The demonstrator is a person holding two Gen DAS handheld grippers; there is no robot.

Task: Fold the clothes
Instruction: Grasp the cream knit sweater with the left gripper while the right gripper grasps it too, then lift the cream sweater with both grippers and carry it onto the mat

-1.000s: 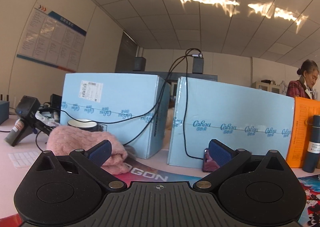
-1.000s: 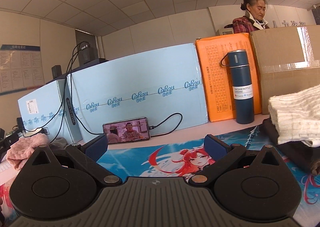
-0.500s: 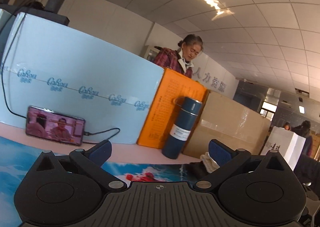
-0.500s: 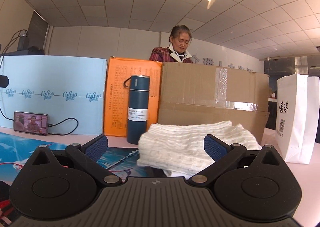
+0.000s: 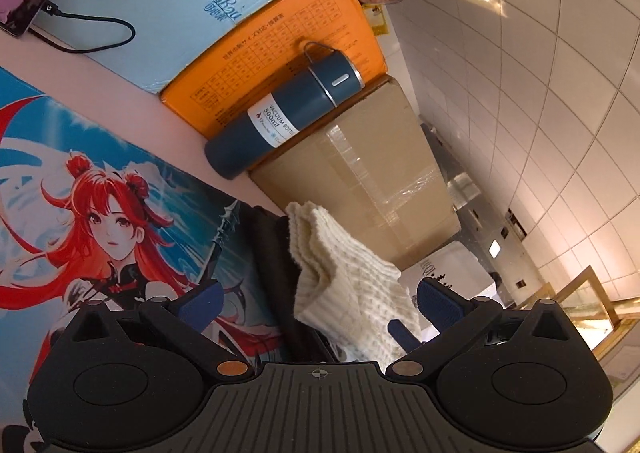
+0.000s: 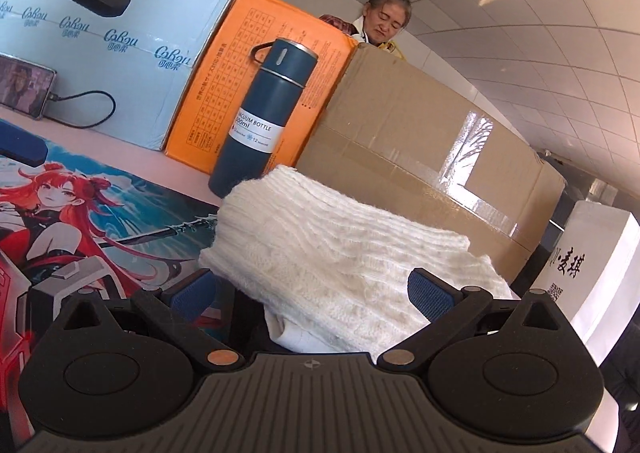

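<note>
A white knitted garment [image 6: 344, 261] lies folded on top of a dark brown garment [image 5: 276, 257] at the right end of the printed mat. It also shows in the left wrist view [image 5: 344, 289]. My right gripper [image 6: 316, 293] is open, its jaws on either side of the white garment's near edge. My left gripper [image 5: 320, 301] is open and rolled sideways, its jaws spanning the pile; the other gripper's blue fingertip [image 5: 402, 331] shows beside the white garment.
A printed anime mat [image 5: 100, 189] covers the pink table. A blue vacuum bottle [image 6: 264, 113], an orange box [image 6: 224, 65], a cardboard box [image 6: 420, 141], light blue boxes [image 6: 100, 25], a phone on a cable [image 6: 24, 87] and a white paper bag [image 6: 592, 269] stand around. A person [image 6: 386, 21] sits behind the boxes.
Both grippers swung right from the pink garment and phone toward the pile and moved close to the white garment. The left gripper has rolled sideways.
</note>
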